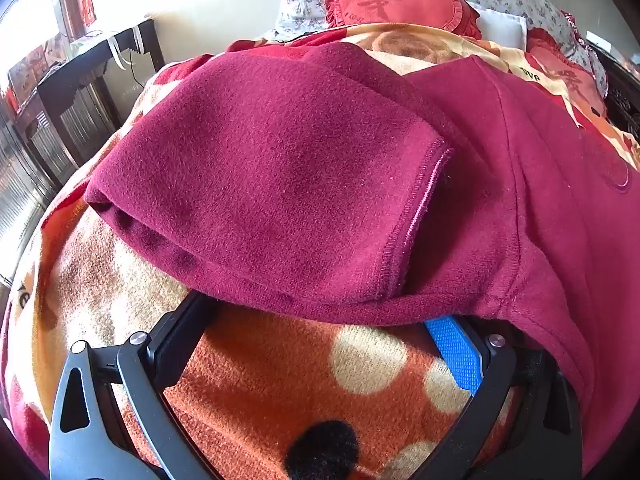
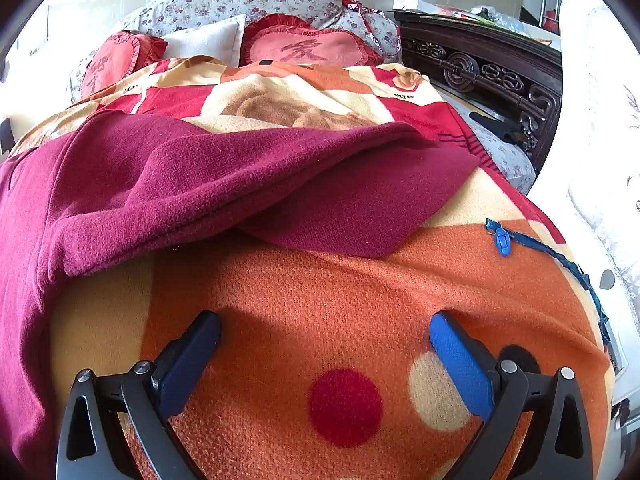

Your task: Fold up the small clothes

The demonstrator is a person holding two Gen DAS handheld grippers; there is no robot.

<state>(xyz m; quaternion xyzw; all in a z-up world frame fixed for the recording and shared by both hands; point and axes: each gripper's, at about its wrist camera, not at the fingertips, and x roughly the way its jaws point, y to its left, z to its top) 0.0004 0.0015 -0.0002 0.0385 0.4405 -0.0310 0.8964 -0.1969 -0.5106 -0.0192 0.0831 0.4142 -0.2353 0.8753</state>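
Observation:
A maroon fleece garment [image 1: 280, 168] lies on the orange, red and cream blanket [image 1: 280, 380] of a bed, one sleeve folded across its body. My left gripper [image 1: 320, 314] stands open at the garment's near hem. Both fingertips [image 1: 452, 340] sit wide apart and slip just under the cloth's edge, with no pinch on it. In the right wrist view the same garment [image 2: 224, 176] spreads across the middle and left, a folded flap pointing right. My right gripper [image 2: 324, 322] is open over the bare blanket [image 2: 320, 288], a short way in front of the garment, with nothing between its fingers.
Red heart-shaped cushions [image 2: 312, 50] and floral pillows [image 2: 224, 4] line the bed's far end. A blue cord with a plastic toggle [image 2: 502, 240] lies on the blanket at the right. Dark carved wooden furniture [image 2: 480, 68] flanks the right side, and a dark desk [image 1: 92, 80] the left.

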